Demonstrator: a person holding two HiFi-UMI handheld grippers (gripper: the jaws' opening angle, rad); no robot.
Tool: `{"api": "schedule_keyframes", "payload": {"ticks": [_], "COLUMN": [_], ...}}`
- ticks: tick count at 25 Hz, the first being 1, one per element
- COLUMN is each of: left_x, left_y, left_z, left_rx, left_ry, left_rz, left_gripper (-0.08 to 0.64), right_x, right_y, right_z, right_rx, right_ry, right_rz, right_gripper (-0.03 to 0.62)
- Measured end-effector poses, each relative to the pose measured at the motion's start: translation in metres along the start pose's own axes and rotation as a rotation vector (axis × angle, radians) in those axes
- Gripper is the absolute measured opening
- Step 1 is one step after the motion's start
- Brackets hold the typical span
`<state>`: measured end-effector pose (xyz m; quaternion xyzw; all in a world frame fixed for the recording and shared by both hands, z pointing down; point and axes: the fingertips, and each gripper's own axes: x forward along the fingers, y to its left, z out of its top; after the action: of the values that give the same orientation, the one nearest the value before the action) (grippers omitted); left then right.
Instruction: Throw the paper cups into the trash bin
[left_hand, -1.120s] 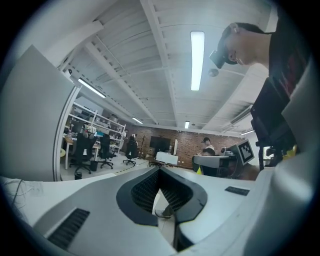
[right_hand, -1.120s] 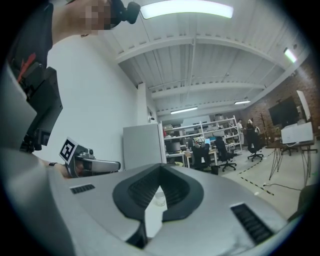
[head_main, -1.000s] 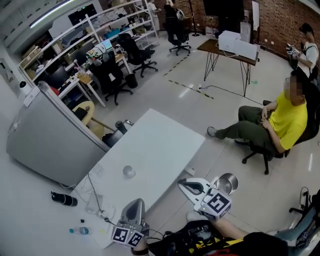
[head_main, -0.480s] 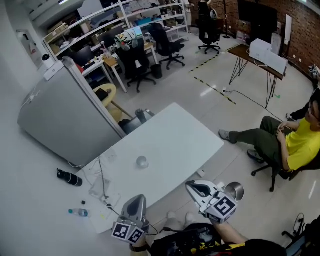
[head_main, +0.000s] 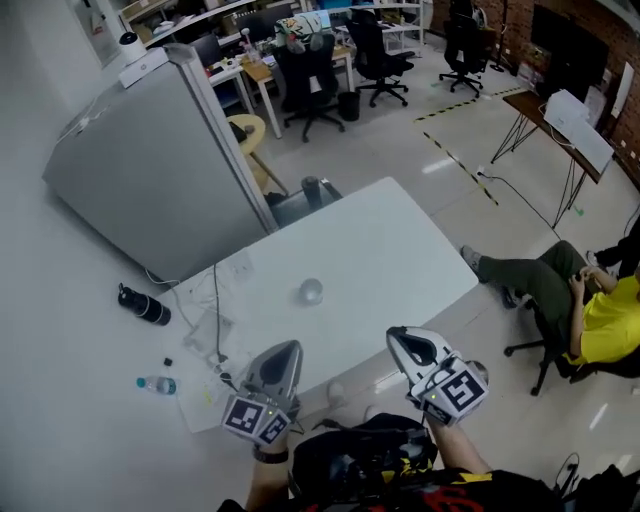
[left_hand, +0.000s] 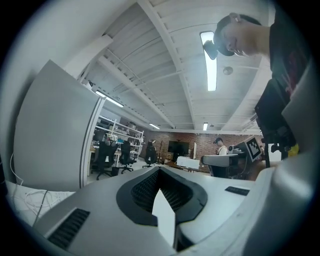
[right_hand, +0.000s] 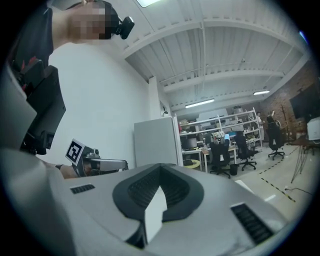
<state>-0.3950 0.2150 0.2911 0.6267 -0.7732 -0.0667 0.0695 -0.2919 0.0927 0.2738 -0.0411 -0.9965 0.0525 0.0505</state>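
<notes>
Left gripper (head_main: 284, 352) and right gripper (head_main: 402, 340): both shut, nothing between the jaws. Held about level, side by side over the near edge of the table (head_main: 400, 250), pointing across it. Neither touches anything.

Bin (head_main: 480, 371): only a sliver of a round metal rim shows, on the floor just behind the right gripper, off the table's near right side. Contents not visible.

Cup (head_main: 311, 291): the only one in sight. It stands alone about midway along the worktop, ahead of the grippers and between their lines.

Progress, my reading: nothing binned yet, as far as shows. Left to do: reach in, open one gripper, close on the cup, carry it back to the bin, let go.

Cup's look: small, pale, roundish from above. Too small to say whether upright, tipped or crushed. Probably light, so a gentle grip should do.

Cables (head_main: 216, 320) and paper at the worktop's left end, well apart from the cup.

Beyond the far edge: grey partition (head_main: 150, 170), then chairs (head_main: 310, 85).
</notes>
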Motion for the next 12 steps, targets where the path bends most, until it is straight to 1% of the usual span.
{"api": "schedule_keyframes", "payload": {"ticks": [5, 10, 12], "left_x": [0.0, 0.001, -0.004], "left_y": [0.047, 0.091, 0.101], "left_z": [0.006, 0.016, 0.016], "left_rx": [-0.013, -0.013, -0.023], "left_ry": [-0.008, -0.023, -0.017], "left_rz": [0.006, 0.023, 0.022], "left_gripper": [0.003, 0.003, 0.003], "right_x": [0.051, 0.1, 0.115], "right_y": [0.003, 0.016, 0.028], "right_z": [0.011, 0.023, 0.024], "right_rx": [-0.028, -0.099, -0.129], "right_ry": [-0.007, -0.04, -0.052], "right_rz": [0.02, 0.102, 0.144], "right_gripper": [0.006, 0.006, 0.006]}}
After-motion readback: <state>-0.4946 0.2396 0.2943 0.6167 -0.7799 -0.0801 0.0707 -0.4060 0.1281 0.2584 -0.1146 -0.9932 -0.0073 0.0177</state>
